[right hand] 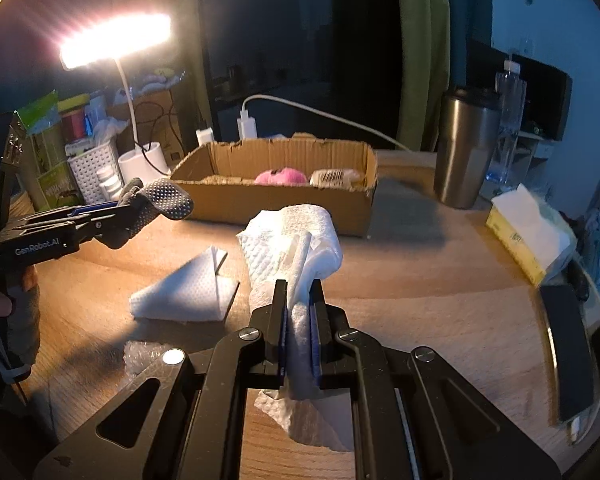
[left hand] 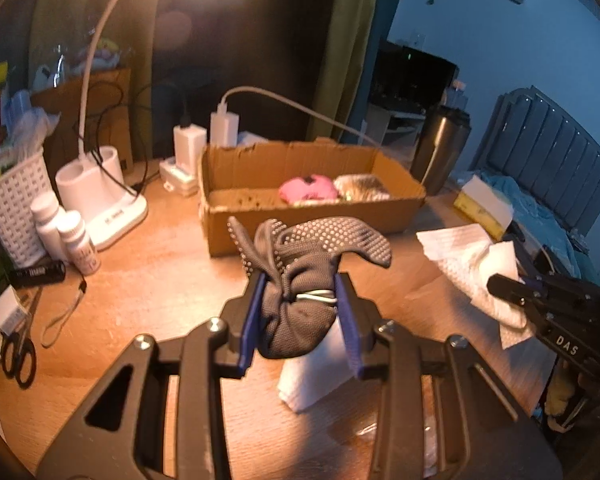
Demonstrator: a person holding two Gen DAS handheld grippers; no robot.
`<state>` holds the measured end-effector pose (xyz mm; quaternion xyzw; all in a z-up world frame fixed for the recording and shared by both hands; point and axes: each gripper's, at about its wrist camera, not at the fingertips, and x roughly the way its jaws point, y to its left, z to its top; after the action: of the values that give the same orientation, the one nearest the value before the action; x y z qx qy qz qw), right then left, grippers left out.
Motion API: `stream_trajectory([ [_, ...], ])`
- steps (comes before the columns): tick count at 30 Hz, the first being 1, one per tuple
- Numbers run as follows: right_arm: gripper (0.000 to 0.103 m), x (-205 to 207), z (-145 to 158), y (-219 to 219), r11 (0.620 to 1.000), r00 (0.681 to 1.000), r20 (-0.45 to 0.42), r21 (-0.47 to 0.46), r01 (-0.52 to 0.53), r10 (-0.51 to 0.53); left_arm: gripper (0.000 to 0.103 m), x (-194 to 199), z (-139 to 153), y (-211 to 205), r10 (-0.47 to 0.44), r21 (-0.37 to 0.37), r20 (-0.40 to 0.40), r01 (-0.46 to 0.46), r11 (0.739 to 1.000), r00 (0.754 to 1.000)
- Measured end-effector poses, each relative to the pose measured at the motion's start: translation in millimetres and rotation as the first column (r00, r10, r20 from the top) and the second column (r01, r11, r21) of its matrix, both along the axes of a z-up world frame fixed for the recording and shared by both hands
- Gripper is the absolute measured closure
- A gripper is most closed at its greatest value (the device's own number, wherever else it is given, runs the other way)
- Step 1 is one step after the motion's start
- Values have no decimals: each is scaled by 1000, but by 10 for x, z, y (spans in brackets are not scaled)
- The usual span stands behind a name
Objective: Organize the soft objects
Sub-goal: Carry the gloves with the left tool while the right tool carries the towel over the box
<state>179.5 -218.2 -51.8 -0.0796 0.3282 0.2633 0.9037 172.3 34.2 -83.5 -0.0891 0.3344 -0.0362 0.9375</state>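
Grey dotted fabric glove point(left hand: 296, 280), bunched up, is clenched in the left hand-held gripper point(left hand: 300, 312) above the wooden tabletop point(left hand: 160, 280); the right hand-held gripper point(right hand: 299, 320) grasps a crumpled white paper towel point(right hand: 292, 236). Both sit short of the brown cardboard box point(left hand: 300, 216). The glove's loose fingers could catch the box's near wall (they droop past the pads), and the towel may slip. Box contents, one pink, one pale, are blurred.

A box point(left hand: 260, 168) sits at the back of the table point(left hand: 148, 280) — a toy point(left hand: 308, 189) inside, right of centre. A lamp point(left hand: 100, 196) and basket point(left hand: 14, 204) stand to its left, a tumbler point(right hand: 466, 148) to its right. A napkin point(right hand: 184, 292) lies before the box.
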Motion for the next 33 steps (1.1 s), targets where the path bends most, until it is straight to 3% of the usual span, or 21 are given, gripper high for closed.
stream_trajectory([
  [17,93,26,439,39,998,993,122,58,-8,0,67,-74,427,-217,-23,53,125,17,998,992],
  [33,93,251,796,145,996,979,204,87,-31,13,67,126,760,-369,-41,85,219,23,996,975],
])
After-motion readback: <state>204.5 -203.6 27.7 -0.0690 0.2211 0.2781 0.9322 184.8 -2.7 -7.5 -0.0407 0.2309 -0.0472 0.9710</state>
